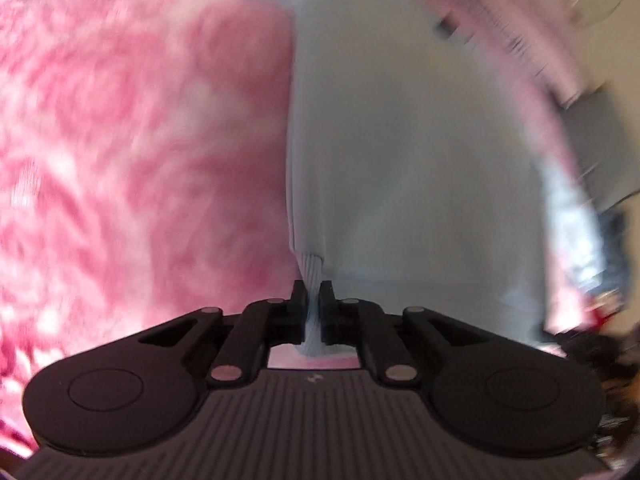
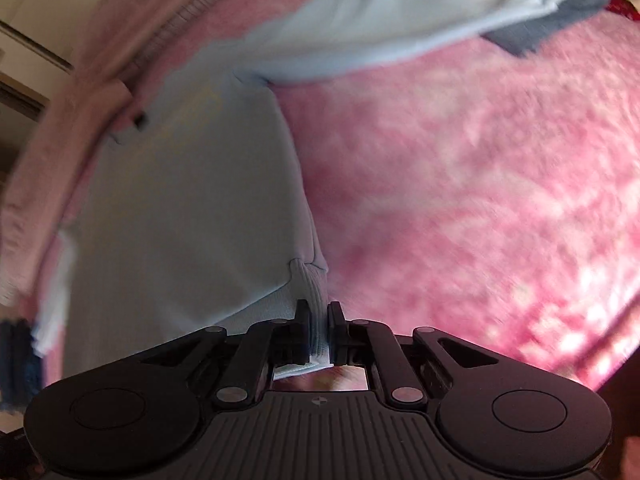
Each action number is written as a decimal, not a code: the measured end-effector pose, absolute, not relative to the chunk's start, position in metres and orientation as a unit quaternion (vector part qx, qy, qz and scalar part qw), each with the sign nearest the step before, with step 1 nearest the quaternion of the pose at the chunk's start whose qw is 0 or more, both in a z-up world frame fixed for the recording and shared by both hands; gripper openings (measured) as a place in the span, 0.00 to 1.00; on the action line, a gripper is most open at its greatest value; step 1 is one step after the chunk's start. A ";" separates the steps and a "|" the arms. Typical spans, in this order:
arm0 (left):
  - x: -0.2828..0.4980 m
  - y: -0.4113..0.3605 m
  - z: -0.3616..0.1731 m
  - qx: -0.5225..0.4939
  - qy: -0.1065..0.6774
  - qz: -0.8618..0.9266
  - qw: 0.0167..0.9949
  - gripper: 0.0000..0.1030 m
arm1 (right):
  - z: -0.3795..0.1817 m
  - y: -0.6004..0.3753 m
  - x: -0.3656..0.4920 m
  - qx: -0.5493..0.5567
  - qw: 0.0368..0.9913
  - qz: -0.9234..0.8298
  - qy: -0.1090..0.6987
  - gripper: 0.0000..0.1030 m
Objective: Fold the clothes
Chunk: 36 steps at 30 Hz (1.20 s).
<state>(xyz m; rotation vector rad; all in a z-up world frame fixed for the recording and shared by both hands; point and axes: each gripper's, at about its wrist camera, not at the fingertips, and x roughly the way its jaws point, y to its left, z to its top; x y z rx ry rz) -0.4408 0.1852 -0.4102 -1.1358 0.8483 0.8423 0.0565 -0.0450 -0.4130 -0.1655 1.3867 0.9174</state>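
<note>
Both tools are clamped on the ribbed hem of a pale blue sweatshirt (image 2: 180, 200) lying flat on a fuzzy pink blanket (image 2: 480, 180). The left tool (image 1: 313, 294) pinches one hem corner, the right tool (image 2: 319, 314) the other.
</note>
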 end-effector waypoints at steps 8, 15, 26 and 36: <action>-0.443 0.189 -0.381 -0.464 0.419 0.403 0.669 0.14 | -0.392 -0.022 0.069 -0.187 0.673 0.402 0.592 0.48; -0.416 0.266 -0.356 -0.420 0.367 0.436 0.706 0.15 | -0.360 0.034 0.114 -0.152 0.737 0.412 0.513 0.48; -0.288 0.440 -0.375 -0.288 0.362 0.391 0.796 0.40 | -0.382 0.243 0.161 -0.206 0.709 0.534 0.412 0.48; -0.205 0.549 -0.413 -0.230 0.378 0.360 0.821 0.49 | -0.422 0.397 0.156 -0.253 0.660 0.604 0.369 0.48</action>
